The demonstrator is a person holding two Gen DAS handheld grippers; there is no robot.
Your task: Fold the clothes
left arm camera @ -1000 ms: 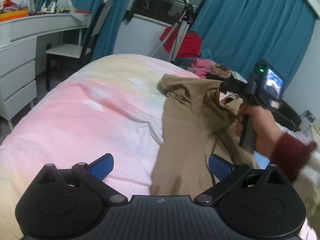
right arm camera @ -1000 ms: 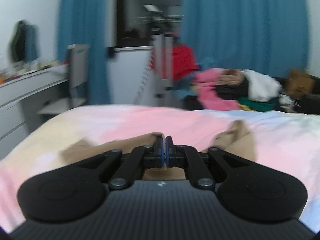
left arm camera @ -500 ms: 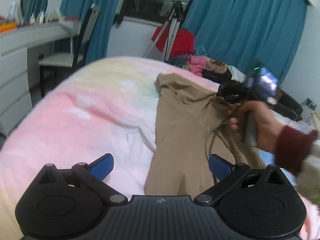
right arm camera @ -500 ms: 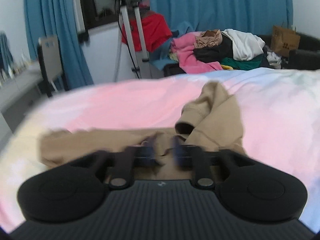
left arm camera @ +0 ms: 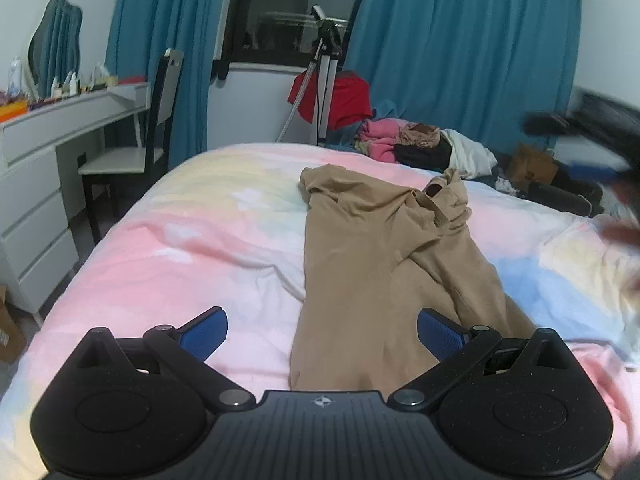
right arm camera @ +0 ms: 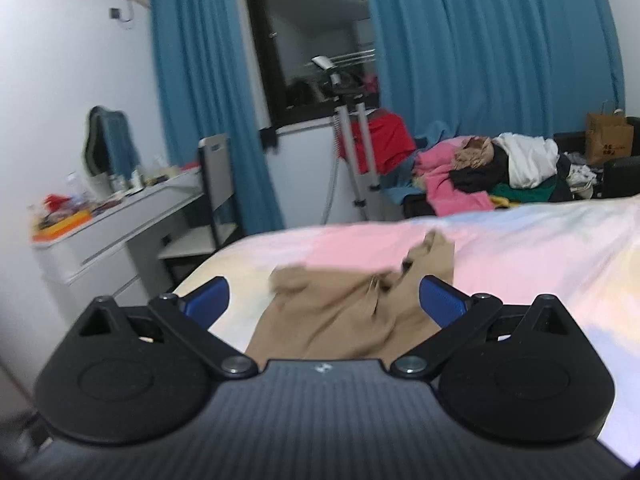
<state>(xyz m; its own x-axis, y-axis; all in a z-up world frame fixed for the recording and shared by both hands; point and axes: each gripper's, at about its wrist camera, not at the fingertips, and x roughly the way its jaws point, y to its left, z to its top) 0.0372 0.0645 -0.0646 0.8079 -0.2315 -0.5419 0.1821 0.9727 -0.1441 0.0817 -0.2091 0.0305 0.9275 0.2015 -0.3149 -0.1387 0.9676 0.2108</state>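
Observation:
A tan garment (left arm camera: 372, 264) lies stretched lengthwise on the pastel bedspread (left arm camera: 180, 256), its far end bunched with a sleeve cuff turned up. My left gripper (left arm camera: 322, 334) hovers open over the garment's near hem, nothing between its blue pads. In the right wrist view the same tan garment (right arm camera: 340, 312) lies below my right gripper (right arm camera: 324, 300), which is open and held above it, empty. At the right edge of the left wrist view there is only a dark motion blur, too smeared to identify.
A pile of clothes (left arm camera: 420, 146) sits beyond the bed's far end beside a tripod (left arm camera: 324, 80) with a red cloth. A white desk (left arm camera: 60, 128) and chair (left arm camera: 136, 156) stand left of the bed. Blue curtains (left arm camera: 460, 52) hang behind.
My right gripper has opened, let go of the tan garment and lifted away to the right. The garment now lies flatter on the bed. The left gripper stays open.

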